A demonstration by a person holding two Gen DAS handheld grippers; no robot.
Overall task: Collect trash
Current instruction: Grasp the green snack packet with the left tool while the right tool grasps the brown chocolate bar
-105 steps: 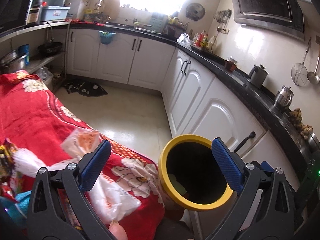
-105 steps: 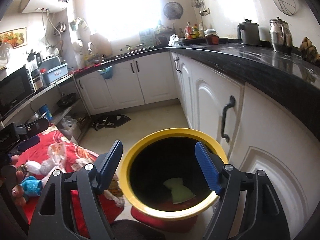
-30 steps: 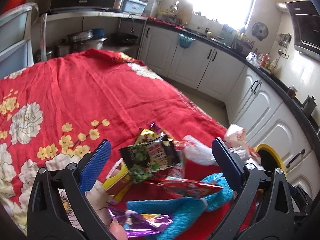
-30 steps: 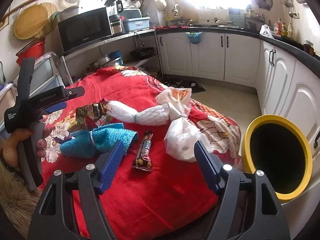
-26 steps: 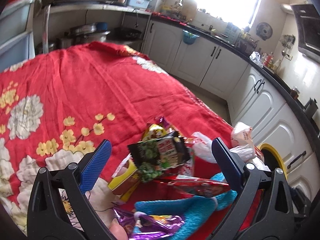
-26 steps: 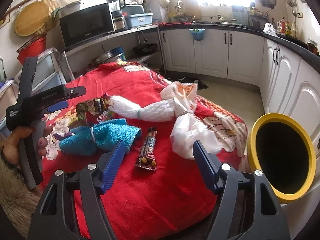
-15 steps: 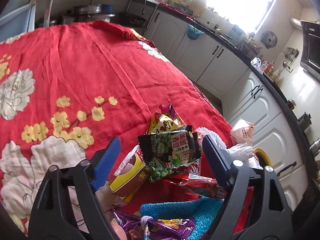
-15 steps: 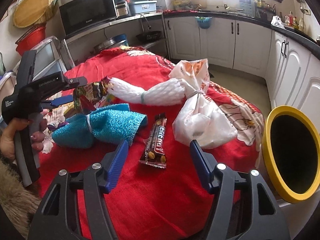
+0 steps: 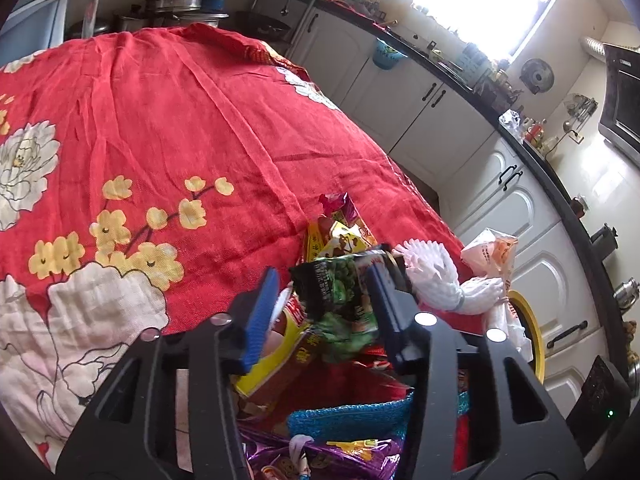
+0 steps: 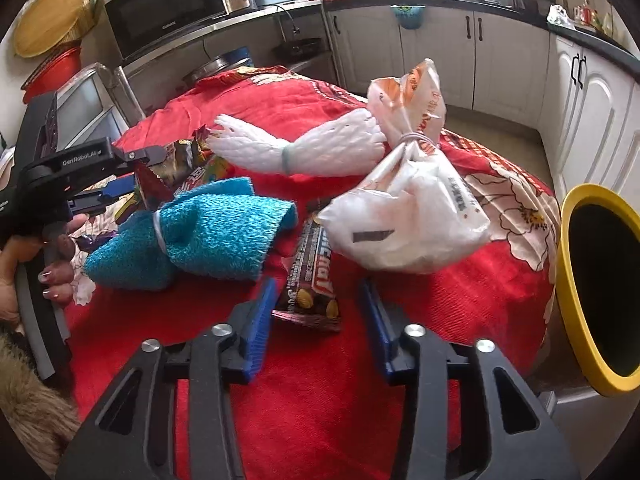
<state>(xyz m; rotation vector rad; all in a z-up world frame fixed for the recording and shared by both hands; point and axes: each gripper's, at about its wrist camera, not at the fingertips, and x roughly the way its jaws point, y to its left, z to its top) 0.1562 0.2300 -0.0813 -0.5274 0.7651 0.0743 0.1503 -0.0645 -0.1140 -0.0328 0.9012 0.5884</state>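
STEP: pick-up, both claws closing in | L claw: jaws just been narrowing round green snack bag, not clearly pinching yet | R claw: narrowing, choc bar tip between, untouched | NEXT: pinch, lift, carry to bin at 3 o'clock | BIN: inside dark, contents can't tell | tied bag at 1 o'clock of bar
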